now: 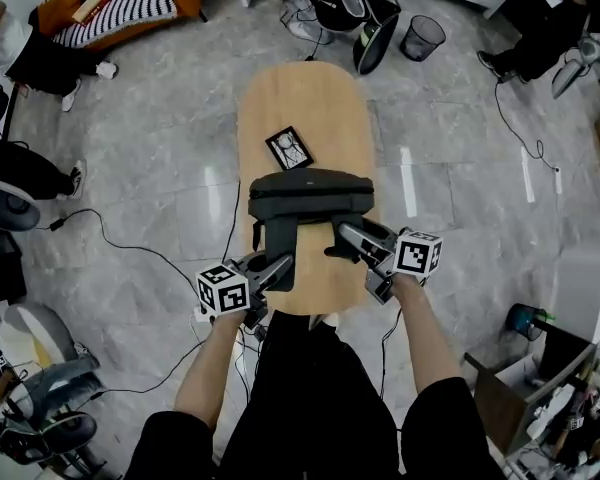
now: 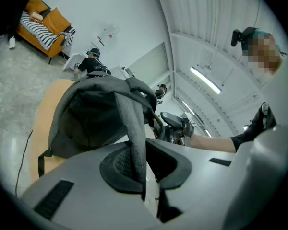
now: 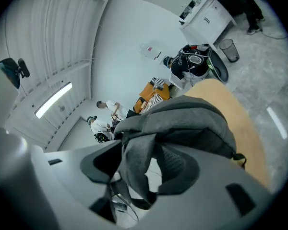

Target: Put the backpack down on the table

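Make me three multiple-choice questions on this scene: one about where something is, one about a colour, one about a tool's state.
1. Where is the backpack?
A. in a sink
B. on the wooden table
C. on a shelf
2. What colour is the backpack?
A. grey
B. red
C. yellow
3. How is the left tool?
A. wide open, empty
B. out of sight
C. shut on a strap

Answers: B, it sits on the tabletop in the head view; A, its cloth is grey in every view; C, the jaws clamp the strap in the left gripper view.
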`<state>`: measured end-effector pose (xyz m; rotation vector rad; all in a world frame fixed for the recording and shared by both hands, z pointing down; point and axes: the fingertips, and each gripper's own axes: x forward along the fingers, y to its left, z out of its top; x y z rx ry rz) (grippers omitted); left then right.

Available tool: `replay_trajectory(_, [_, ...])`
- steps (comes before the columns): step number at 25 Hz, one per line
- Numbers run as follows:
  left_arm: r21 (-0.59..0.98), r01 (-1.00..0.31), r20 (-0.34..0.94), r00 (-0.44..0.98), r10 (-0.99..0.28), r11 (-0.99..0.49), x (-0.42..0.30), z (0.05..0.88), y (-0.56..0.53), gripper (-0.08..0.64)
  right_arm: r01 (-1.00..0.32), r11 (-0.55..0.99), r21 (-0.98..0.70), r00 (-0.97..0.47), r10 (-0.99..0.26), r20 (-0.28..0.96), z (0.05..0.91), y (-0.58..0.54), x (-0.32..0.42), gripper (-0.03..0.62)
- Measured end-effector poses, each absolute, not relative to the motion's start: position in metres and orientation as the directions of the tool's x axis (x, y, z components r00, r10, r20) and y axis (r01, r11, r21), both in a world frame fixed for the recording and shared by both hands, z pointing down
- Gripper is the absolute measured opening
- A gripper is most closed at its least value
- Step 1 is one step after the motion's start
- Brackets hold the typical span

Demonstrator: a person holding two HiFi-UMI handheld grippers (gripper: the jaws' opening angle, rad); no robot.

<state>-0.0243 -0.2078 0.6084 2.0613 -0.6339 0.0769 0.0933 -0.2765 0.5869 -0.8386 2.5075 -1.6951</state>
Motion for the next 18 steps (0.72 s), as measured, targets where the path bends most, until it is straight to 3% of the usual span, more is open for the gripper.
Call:
replay_trajectory(2, [0.776,-0.480,0.312,0.856,-0.412,-0.410,-0.027,0.615,-0.193,0.037,-0.372,0.242,-0.896,-0.873,-0.420,0.249,0.590,-0.263,0.091,0.163])
replay_trajectory(4, [0.754,-0.502,0.333,0.848,-0.412,-0.424,-0.032,0.618,-0.180,0.038,-0.332,0.231,-0.914,-0.886,-0.410,0.218,0.591,-0.246,0.086,0.131])
replay_trajectory(5, [0.737,-0.519,0.347,0.841,-0.416,-0.434,-0.035,0.619,-0.175,0.042,-0.337,0.230,-0.913,-0.886,-0.406,0.225,0.594,-0.237,0.086,0.125])
replay_trajectory(8, [0.655,-0.602,0.405,0.790,-0.461,-0.456,-0.048,0.616,-0.165,0.178,-0.362,0.219,-0.906,-0.884,-0.389,0.260,0.610,-0.211,0.090,0.110])
replay_trajectory(9, [0.610,-0.638,0.435,0.765,-0.475,-0.470,-0.053,0.614,-0.162,0.191,-0.366,0.216,-0.905,-0.885,-0.382,0.266,0.613,-0.203,0.090,0.109])
replay_trajectory(13, [0.450,-0.743,0.503,0.670,-0.547,-0.496,-0.064,0.605,-0.147,0.199,-0.373,0.215,-0.902,-0.886,-0.372,0.278,0.616,-0.184,0.083,0.097])
replay_trajectory(18, [0.474,-0.820,0.482,0.547,-0.685,-0.321,-0.092,0.600,-0.125,0.207,-0.395,0.217,-0.893,-0.886,-0.349,0.307,0.627,-0.152,0.087,0.091])
